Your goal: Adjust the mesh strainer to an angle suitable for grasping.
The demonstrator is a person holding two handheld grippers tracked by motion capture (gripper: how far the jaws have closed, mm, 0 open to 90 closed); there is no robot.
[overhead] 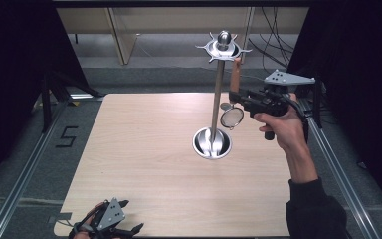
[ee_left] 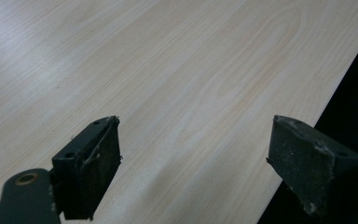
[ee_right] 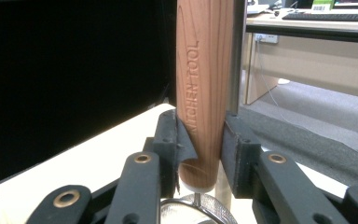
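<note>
A small strainer hangs upright in the air, its wooden handle (overhead: pixel 236 74) up and its round mesh bowl (overhead: pixel 232 118) below. My right gripper (overhead: pixel 236 95) is shut on the lower end of that handle, right beside the steel utensil stand's pole (overhead: pixel 218 94). The handle's top sits just under the hooked ring (overhead: pixel 223 47) at the stand's head; whether it touches a hook I cannot tell. In the right gripper view both pads press the handle (ee_right: pixel 204 84), stamped "KITCHEN TOOL", with the mesh (ee_right: pixel 200 212) beneath. My left gripper (overhead: pixel 132 216) rests open at the table's near left corner, nothing between its jaws (ee_left: pixel 196 154).
The stand's round steel base (overhead: pixel 212 143) sits right of the middle of the light wooden table (overhead: pixel 144 149). In the left gripper view the table edge (ee_left: pixel 326 102) runs close by the right-hand jaw. Black curtains and metal rails flank the table; cables lie behind it.
</note>
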